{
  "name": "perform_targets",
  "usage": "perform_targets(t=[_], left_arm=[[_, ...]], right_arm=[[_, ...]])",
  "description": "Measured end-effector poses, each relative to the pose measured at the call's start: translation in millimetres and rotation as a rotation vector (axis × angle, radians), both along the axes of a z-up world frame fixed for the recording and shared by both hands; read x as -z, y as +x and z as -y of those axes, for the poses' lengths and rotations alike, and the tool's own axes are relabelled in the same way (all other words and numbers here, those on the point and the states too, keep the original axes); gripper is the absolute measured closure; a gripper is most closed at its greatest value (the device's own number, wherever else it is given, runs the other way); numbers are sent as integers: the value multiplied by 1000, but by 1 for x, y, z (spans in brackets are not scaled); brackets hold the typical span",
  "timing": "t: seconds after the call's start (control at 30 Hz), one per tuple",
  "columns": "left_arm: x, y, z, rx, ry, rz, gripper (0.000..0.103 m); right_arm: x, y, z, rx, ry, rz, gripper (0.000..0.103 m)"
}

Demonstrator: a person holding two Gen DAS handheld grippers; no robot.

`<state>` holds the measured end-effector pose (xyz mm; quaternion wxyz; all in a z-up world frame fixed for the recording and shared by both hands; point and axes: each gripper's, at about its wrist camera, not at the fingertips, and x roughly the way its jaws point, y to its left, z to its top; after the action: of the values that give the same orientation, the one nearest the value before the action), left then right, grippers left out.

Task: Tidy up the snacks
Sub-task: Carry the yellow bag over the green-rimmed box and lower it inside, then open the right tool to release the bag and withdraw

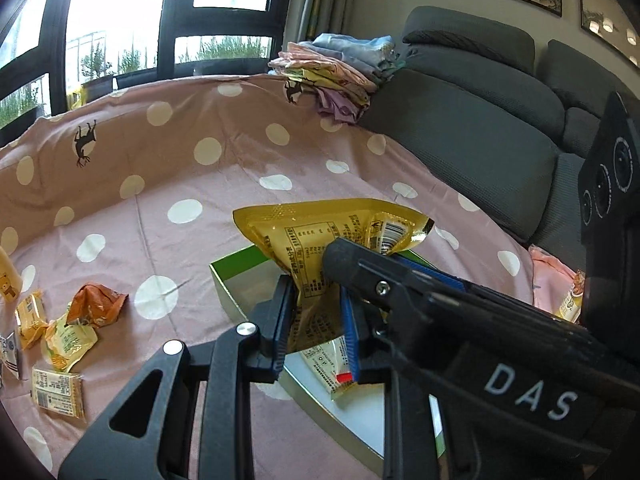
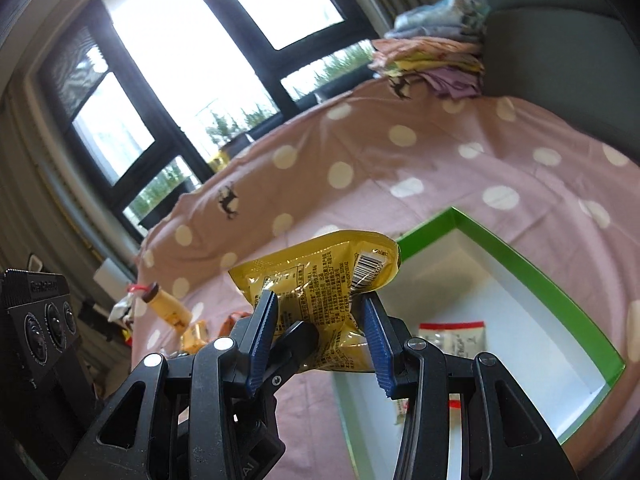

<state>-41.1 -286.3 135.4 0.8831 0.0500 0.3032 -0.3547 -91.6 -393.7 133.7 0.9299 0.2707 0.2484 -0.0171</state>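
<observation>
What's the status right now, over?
Both hand-held grippers, left and right, clamp one yellow snack packet. Green box below. Nothing blocking.

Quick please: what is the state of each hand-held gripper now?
Left hand-held gripper: closed on the crinkled yellow foil snack packet.
Right hand-held gripper: closed on the same packet.

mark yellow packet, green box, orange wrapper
yellow packet point(image 2: 320, 276), right wrist view, printed middle
green box point(image 2: 516, 252), right wrist view, far green wall
orange wrapper point(image 1: 98, 305), left wrist view, crumpled middle
</observation>
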Motion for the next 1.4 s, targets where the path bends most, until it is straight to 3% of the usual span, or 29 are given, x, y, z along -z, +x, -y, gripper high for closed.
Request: perform_targets(t=[0.6,1.07,1.4], left_arm=[[53,45,42,134,12,-281,82],[70,51,65,154,104,-355,82],[81,56,74,162,115,-417,82]], right_arm=[[41,14,41,121,87,-214,56],[63,18,62,146,177,-310,56],[77,19,76,184,221,-355,56]])
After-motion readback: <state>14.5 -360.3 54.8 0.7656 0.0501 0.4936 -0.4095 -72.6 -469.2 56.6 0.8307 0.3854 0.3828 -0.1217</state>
